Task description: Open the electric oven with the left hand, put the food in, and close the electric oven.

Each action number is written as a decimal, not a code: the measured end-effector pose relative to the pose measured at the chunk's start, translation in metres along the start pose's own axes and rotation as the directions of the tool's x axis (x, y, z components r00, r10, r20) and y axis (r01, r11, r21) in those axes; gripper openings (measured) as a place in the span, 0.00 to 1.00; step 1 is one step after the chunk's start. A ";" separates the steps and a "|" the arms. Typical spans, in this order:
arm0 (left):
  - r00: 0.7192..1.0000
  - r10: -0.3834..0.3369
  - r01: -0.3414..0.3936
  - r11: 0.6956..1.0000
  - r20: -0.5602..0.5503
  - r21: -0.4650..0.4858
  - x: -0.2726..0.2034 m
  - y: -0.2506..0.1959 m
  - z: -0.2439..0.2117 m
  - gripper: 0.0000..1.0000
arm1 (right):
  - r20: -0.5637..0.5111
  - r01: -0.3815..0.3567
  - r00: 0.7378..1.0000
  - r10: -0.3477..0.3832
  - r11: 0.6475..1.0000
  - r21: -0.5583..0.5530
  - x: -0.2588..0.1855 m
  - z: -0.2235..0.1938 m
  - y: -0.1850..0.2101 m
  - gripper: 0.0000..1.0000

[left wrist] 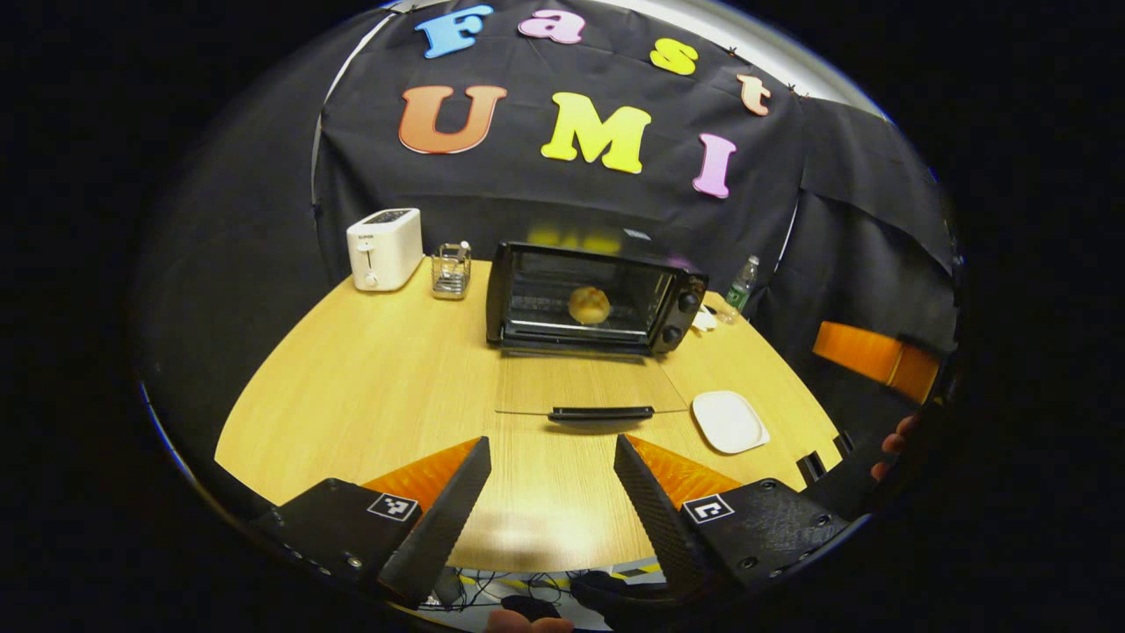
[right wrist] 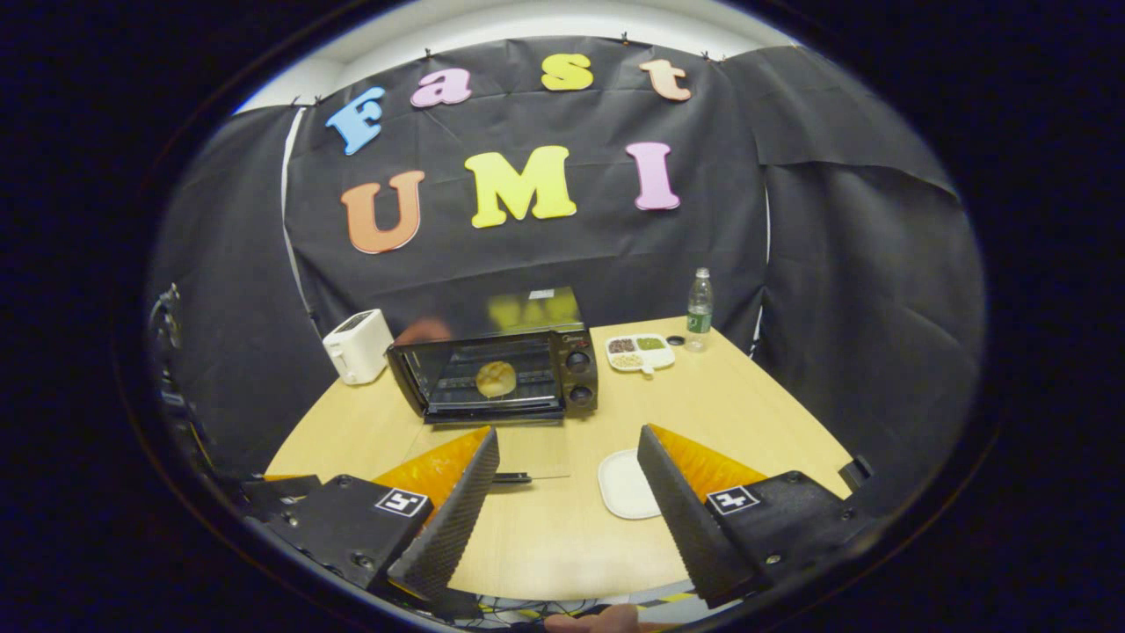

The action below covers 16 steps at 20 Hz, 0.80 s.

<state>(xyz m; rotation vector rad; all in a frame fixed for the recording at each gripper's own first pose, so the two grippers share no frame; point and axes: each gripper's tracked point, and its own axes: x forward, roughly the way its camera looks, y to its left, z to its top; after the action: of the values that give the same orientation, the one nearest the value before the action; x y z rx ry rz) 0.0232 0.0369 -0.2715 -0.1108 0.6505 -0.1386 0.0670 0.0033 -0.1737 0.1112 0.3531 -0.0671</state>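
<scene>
Left gripper [left wrist: 549, 492]: fingers spread wide, holding nothing, above bare wooden table [left wrist: 352, 387].
Door handle: black bar handle [left wrist: 601, 412] of the dropped-open glass oven door [left wrist: 584, 383] lies straight ahead, just beyond fingertips, long axis crosswise to fingers.
Right gripper [right wrist: 567, 492]: fingers apart, empty, over table edge.
Nearer hand: left looks closer to handle.
Food: round golden bun [left wrist: 589, 304] already on rack inside black electric oven [left wrist: 677, 303].
Plate: white square plate [left wrist: 729, 421] empty, right of door.
Judgement: door-closing likely next.

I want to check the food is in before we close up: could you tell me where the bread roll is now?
In both gripper views the bread roll sits on the rack inside the open oven, at the table's far side between the toaster and the bottle.
</scene>
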 end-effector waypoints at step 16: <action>0.963 0.041 -0.037 0.999 -0.265 0.020 0.145 -0.043 -0.075 0.94 | -0.098 0.382 0.923 -0.373 0.919 0.098 -0.076 -0.023 -0.166 0.97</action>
<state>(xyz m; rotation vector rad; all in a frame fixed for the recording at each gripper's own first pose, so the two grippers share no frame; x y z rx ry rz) 0.0875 -0.0338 -0.4112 -0.0653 0.9191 -0.1212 -0.0266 -0.1548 -0.1848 0.1590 0.4454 -0.4683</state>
